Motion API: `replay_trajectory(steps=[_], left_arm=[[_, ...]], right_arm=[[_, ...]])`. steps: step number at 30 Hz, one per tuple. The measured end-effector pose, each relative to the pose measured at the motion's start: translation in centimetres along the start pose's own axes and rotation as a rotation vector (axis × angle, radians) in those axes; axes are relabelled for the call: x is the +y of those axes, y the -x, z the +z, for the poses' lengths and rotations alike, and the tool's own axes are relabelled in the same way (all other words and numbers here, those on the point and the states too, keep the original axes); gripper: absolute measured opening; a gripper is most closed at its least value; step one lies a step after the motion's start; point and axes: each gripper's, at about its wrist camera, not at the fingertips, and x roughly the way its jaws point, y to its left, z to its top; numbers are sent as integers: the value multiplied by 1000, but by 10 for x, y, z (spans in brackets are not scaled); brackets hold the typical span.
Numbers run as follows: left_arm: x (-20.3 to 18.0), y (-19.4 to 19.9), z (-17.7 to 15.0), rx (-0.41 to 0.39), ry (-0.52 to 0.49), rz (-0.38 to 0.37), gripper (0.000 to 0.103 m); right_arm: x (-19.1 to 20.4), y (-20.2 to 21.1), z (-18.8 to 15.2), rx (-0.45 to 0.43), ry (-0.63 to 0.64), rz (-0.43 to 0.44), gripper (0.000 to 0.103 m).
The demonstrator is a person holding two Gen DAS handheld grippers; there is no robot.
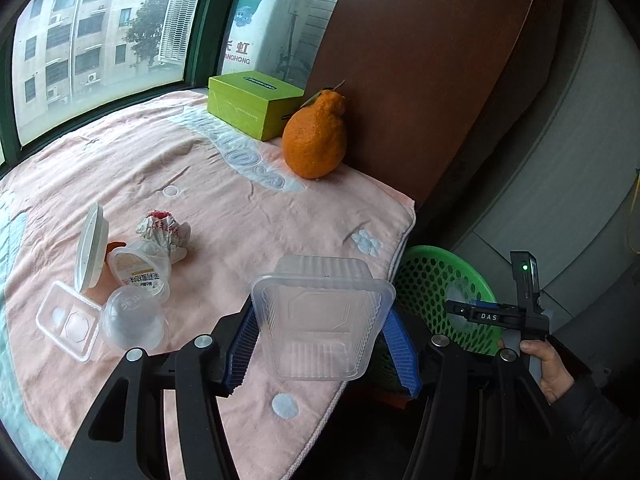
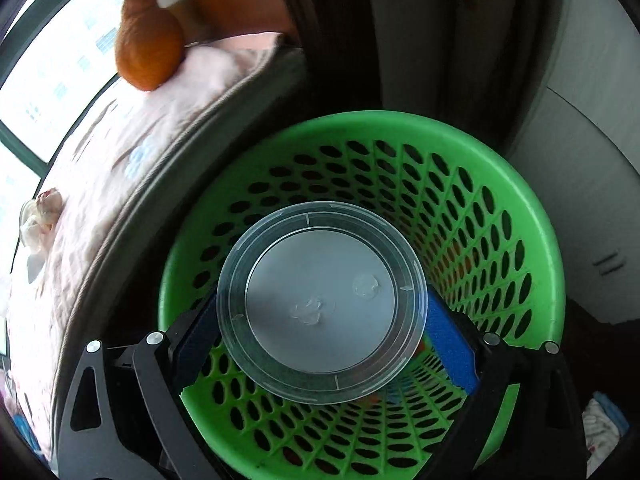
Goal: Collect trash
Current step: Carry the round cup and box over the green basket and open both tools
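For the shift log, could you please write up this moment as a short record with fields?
left gripper: shut on clear square tub, held over the table's edge
right gripper: shut on round clear lid, held over the green basket
trash on pink towel: crumpled wrapper, jelly cup, small clear containers
not trash: orange fruit, green box
basket position: on the floor beside the table

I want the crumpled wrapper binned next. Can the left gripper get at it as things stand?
Probably not yet: the left gripper is shut on a clear square container. The crumpled wrapper lies uncovered on the pink towel, beside small cups, so the way looks free once emptied.
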Motion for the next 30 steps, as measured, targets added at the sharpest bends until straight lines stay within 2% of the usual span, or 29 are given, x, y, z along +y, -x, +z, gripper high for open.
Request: replay_trajectory(steps=[9, 17, 24, 30], left_arm=[[-24, -15, 5, 21, -41, -30, 57], [-58, -37, 15, 52, -94, -91, 57], [-101, -71, 16, 108, -160, -148, 57], [-136, -107, 11, 177, -203, -185, 57]], right_arm=[[-17, 9, 2, -45, -48, -8, 96], [-20, 51, -1, -130, -45, 8, 96], [-15, 100, -14, -228, 10, -46, 96], [-20, 120, -24, -277, 17, -85, 96]])
